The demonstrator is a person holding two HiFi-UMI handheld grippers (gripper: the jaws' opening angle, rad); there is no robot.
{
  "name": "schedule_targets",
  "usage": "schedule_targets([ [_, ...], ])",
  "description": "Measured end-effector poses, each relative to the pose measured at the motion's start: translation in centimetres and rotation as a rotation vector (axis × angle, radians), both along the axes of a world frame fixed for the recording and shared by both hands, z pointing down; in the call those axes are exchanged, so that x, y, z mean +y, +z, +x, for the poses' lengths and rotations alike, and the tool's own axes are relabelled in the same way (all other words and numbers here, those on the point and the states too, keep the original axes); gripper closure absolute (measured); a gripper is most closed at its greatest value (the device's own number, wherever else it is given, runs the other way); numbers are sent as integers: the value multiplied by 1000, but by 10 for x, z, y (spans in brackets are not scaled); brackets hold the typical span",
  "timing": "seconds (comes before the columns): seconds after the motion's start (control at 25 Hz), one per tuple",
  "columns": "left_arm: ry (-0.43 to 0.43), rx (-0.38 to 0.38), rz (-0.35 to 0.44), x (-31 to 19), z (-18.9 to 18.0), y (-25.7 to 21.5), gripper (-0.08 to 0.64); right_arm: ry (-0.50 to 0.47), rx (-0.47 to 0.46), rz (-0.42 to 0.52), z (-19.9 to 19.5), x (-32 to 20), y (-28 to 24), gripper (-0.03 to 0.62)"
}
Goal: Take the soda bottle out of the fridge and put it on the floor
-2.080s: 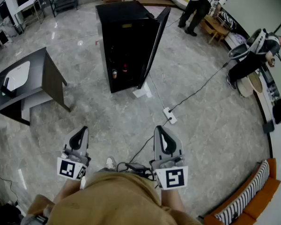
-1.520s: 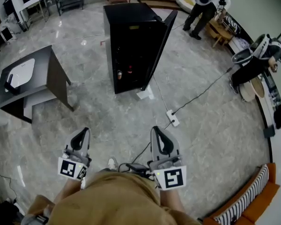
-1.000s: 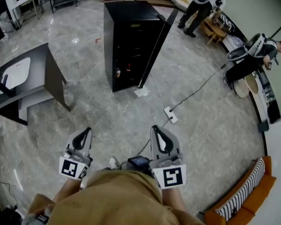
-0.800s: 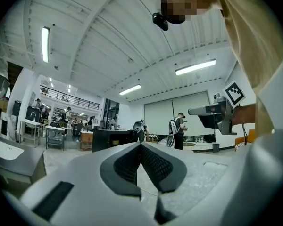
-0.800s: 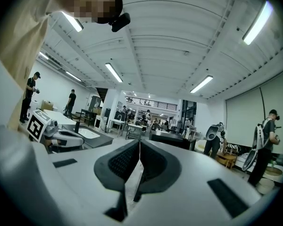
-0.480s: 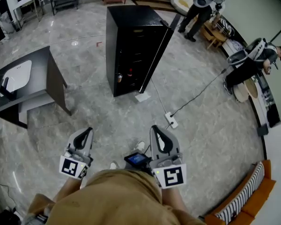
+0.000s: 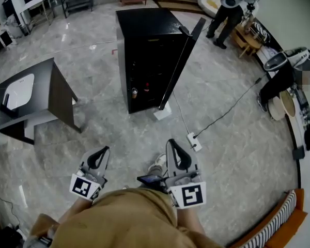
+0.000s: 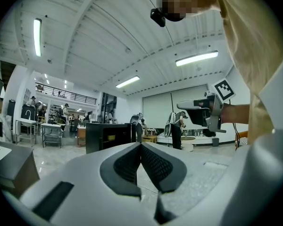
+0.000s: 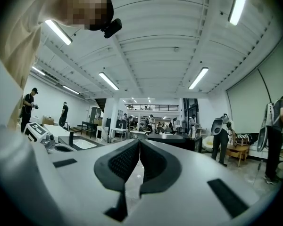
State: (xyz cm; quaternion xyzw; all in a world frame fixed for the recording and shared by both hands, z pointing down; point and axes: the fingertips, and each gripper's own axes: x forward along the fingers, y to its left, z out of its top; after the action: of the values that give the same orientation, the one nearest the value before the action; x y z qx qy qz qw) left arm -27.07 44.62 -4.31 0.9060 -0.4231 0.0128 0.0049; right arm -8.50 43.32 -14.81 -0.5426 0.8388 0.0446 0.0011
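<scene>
Since the open fridge (image 7: 144, 35) stands well ahead, the left gripper (image 7: 102, 152) and right gripper (image 7: 174, 144) ride level at the waist. Both are pressed together on nothing, merely carried, I'd guess.

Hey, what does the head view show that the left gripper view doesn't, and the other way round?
Only the head view: the inside of the black fridge, with what look like bottles on a low shelf, its open door, the white power strip on the floor, and the left hand-held gripper from above. Only the left gripper view: the ceiling lights and its own jaws up close, pressed together with nothing between them. Both: that fridge from outside, the right hand-held gripper and people at the back.
</scene>
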Motion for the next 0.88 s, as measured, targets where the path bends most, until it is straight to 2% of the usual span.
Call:
schedule_targets([
  [0.28, -51, -47, -12, -96, 68, -8, 558, -44, 31, 10, 68, -95, 2, 591],
  [0.48, -78, -25, -25, -154, 131, -17, 558, -86, 5, 11, 122, -164, -5, 591],
  [0.68, -38, -53, -84, -198, 193, 10, 558, -136, -6, 15, 157, -211, -4, 591],
  [0.76, -44, -60, -96, -210, 207, 14, 558, -161, -18, 3, 165, -225, 2, 591],
  [0.88, -90, -82, -124, -220, 208, 16, 558, -202, -39, -14, 172, -242, 8, 591],
])
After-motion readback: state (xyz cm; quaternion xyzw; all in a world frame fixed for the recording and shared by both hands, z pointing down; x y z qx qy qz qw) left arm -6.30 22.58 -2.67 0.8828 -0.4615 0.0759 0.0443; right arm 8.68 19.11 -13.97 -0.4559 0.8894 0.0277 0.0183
